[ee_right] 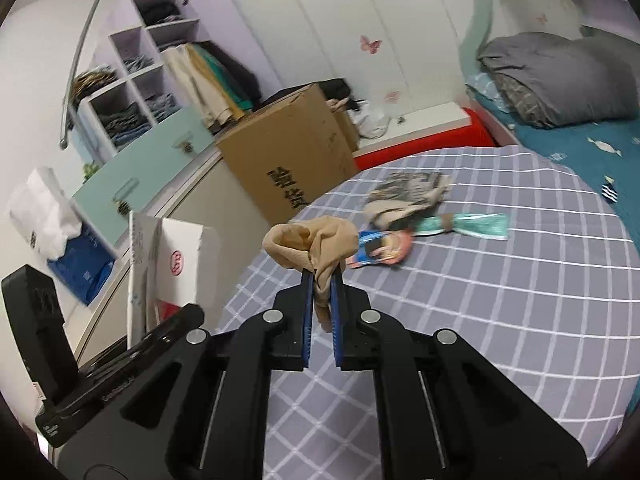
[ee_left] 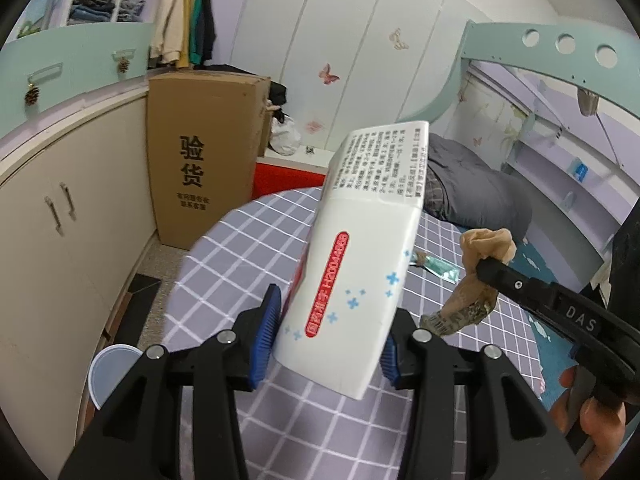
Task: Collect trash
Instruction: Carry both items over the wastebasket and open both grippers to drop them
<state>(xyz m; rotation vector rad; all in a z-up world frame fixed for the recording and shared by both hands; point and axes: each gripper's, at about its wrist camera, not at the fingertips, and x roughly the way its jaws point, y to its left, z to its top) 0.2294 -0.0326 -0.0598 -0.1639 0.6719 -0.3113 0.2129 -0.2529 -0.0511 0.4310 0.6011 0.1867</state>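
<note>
Two tongs, both loaded. My left tongs (ee_left: pixel 326 338) clamp a white carton (ee_left: pixel 352 264) with red print, tilted, lifted above the grid-cloth table (ee_left: pixel 224 264). My right tongs (ee_right: pixel 321 300) pinch a crumpled beige stocking (ee_right: pixel 314 246), pads nearly together, also off the table. On the cloth beyond: a teal wrapper (ee_right: pixel 476 226), a printed paper scrap (ee_right: pixel 408 190), and a blue-and-pink packet (ee_right: pixel 380 254), lying close together.

Left gripper (ee_left: pixel 328 336) clamps white box (ee_left: pixel 352 264) — right gripper (ee_left: pixel 482 266) pinches tan stocking (ee_left: pixel 486 246).
</note>
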